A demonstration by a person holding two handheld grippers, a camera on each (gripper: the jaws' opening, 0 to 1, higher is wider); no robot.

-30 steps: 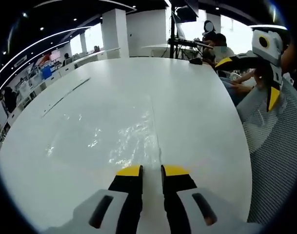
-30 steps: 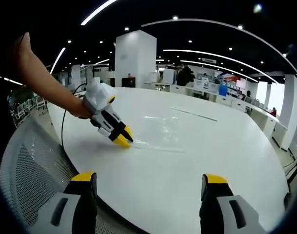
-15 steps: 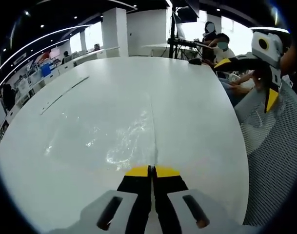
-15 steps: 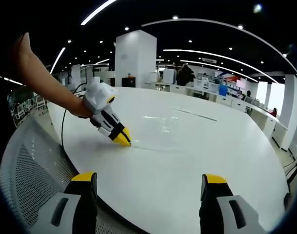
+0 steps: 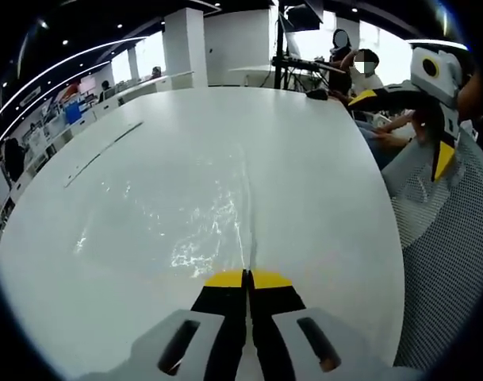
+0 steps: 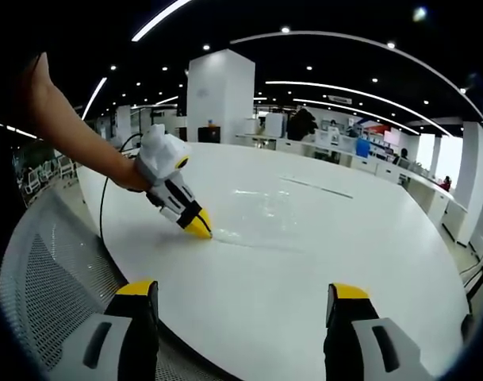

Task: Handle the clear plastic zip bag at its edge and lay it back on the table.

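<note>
The clear plastic zip bag [image 5: 189,214] lies on the white table [image 5: 320,182], glinting with crinkled highlights. My left gripper [image 5: 247,279] is shut on the bag's near edge, its yellow tips pressed together. In the right gripper view the same left gripper [image 6: 199,228] pinches the bag [image 6: 261,214] at its corner, held by a person's arm. My right gripper [image 6: 245,300] stands open, wide apart, above the table's near rim with nothing between its jaws. It also appears at the right of the left gripper view as the right gripper [image 5: 431,95].
A grey mesh chair back [image 5: 447,238] sits beside the table's edge. A thin strip [image 5: 106,151] lies on the far side of the table. People sit at the far end [image 5: 360,71]. Desks and a white pillar [image 6: 220,95] stand beyond.
My left gripper's jaws closed on the bag's edge from a narrow gap. The bag's near edge has since lifted slightly. The right gripper has stayed still.
</note>
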